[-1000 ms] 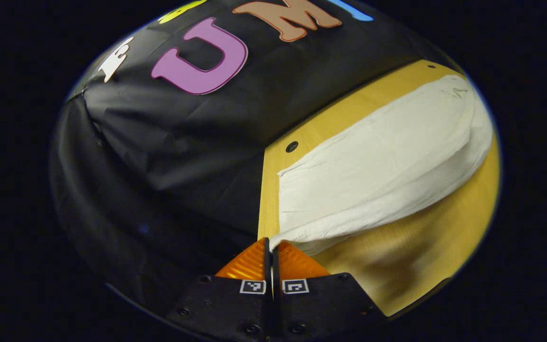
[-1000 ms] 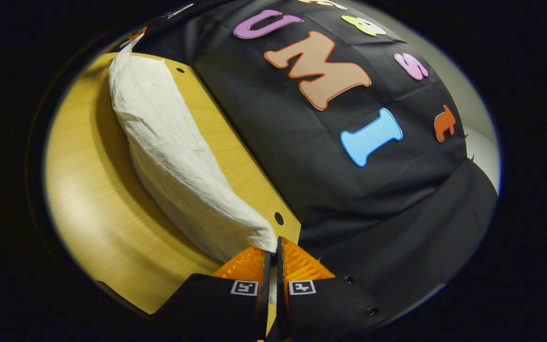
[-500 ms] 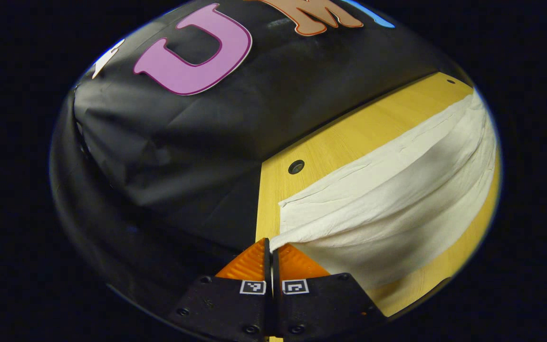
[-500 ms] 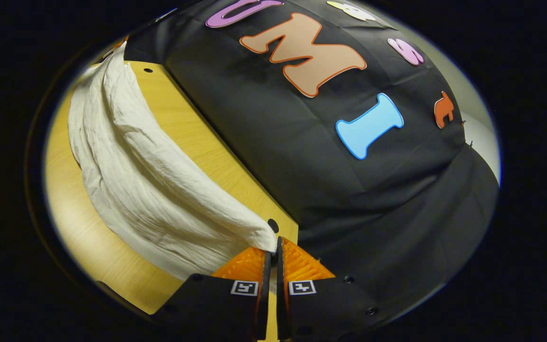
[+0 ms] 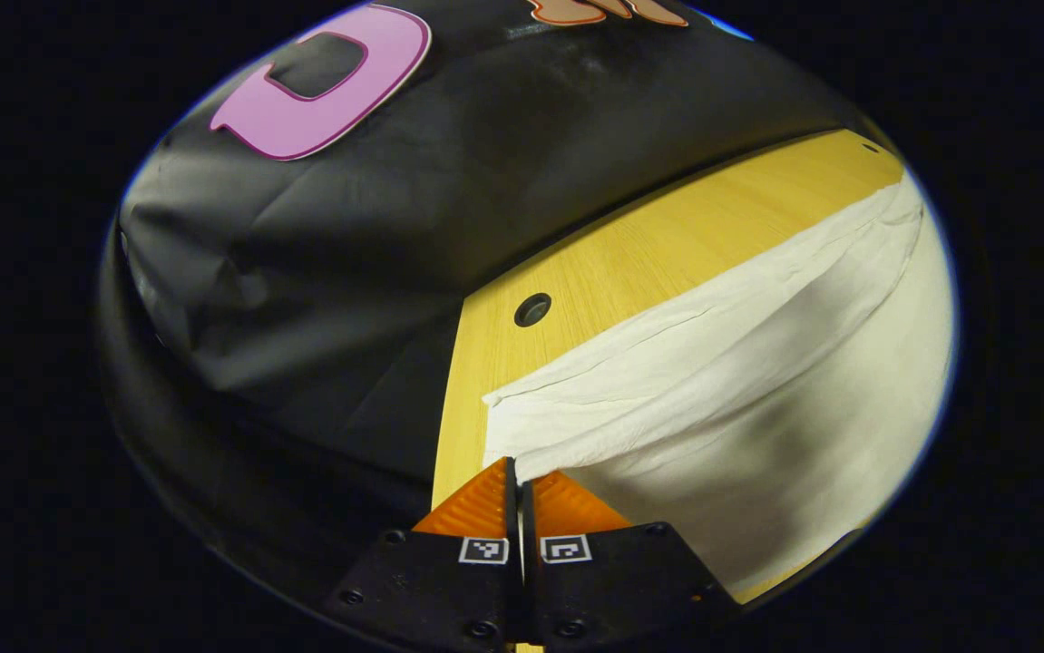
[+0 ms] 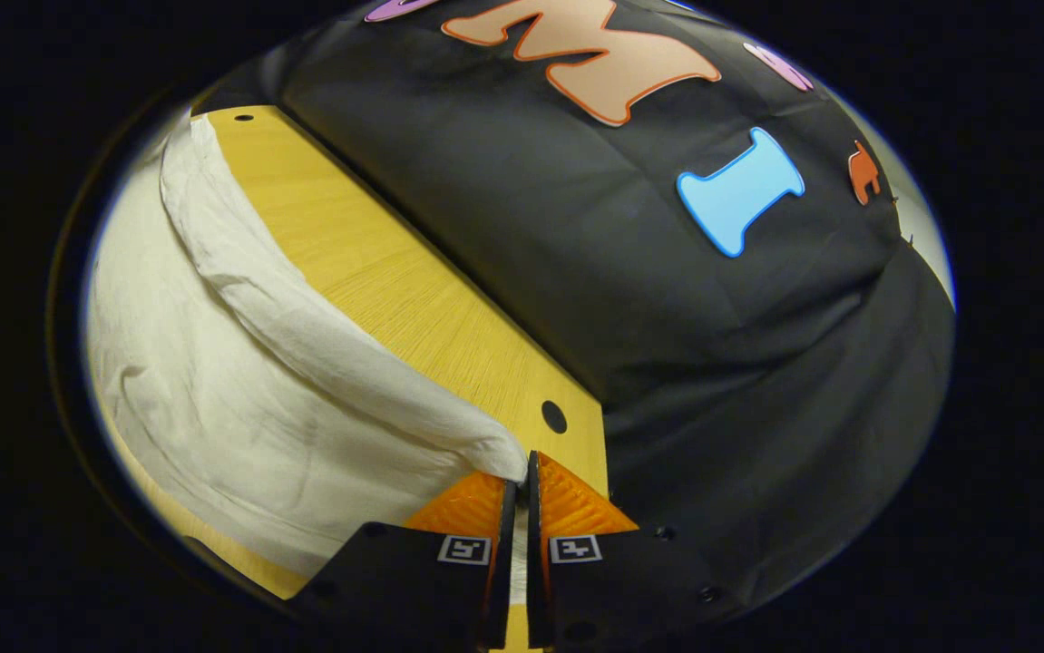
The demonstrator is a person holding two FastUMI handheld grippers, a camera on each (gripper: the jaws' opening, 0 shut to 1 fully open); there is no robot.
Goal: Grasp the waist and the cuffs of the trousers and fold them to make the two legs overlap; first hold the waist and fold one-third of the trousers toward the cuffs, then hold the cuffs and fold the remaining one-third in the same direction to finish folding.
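The white trousers [image 5: 739, 363] are spread along a yellow wooden table [image 5: 667, 245], with one long edge lifted off the surface so that the cloth sags in a shallow trough between its two held ends. In the left gripper view, a corner of the fabric is pinched by the left gripper [image 5: 519, 481], whose jaws are clenched on it with hardly any gap between the fingers — the cloth runs away from the tips toward the far right. In the right gripper view, the trousers [image 6: 240, 381] are seen from the other end, and the opposite corner is clamped in the same way by the right gripper [image 6: 522, 481], its jaws closed tight on the fabric. Whether the held ends are waist or cuffs cannot be told. A strip of bare table [image 6: 395, 281] is seen between the raised edge and the black cloth wall [image 6: 667, 299] — a round hole [image 5: 532, 309] is cut into the tabletop near each held corner, the other hole [image 6: 554, 416] lying just beside the right gripper's tips.
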